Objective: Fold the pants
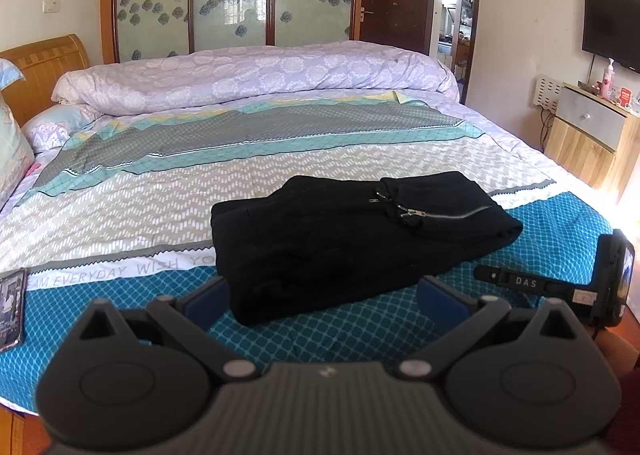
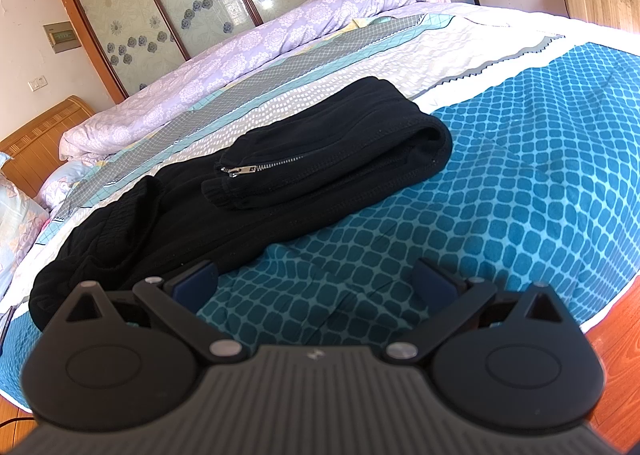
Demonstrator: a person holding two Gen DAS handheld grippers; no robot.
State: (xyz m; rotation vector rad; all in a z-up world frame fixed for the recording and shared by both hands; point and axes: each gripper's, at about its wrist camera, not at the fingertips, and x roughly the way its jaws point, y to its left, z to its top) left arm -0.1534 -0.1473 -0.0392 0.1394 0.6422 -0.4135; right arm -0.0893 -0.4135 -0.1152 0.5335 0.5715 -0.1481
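Pants [image 1: 352, 239]: lying folded on bedspread [image 1: 360, 335], at 12 o'clock.
Left gripper [image 1: 324, 301]: hovering released, holding nothing.
Right gripper [image 2: 314, 283]: hovering released, holding nothing.

Matt black knit cloth, soft and slightly fuzzy, with shiny metal zippers [image 2: 276, 165]: pants [image 1: 340, 239]. Printed quilted cotton on bedspread [image 1: 560, 223]. Matt black ribbed plastic on left gripper [image 1: 324, 303]; glossy varnished wood on headboard [image 1: 40, 71].
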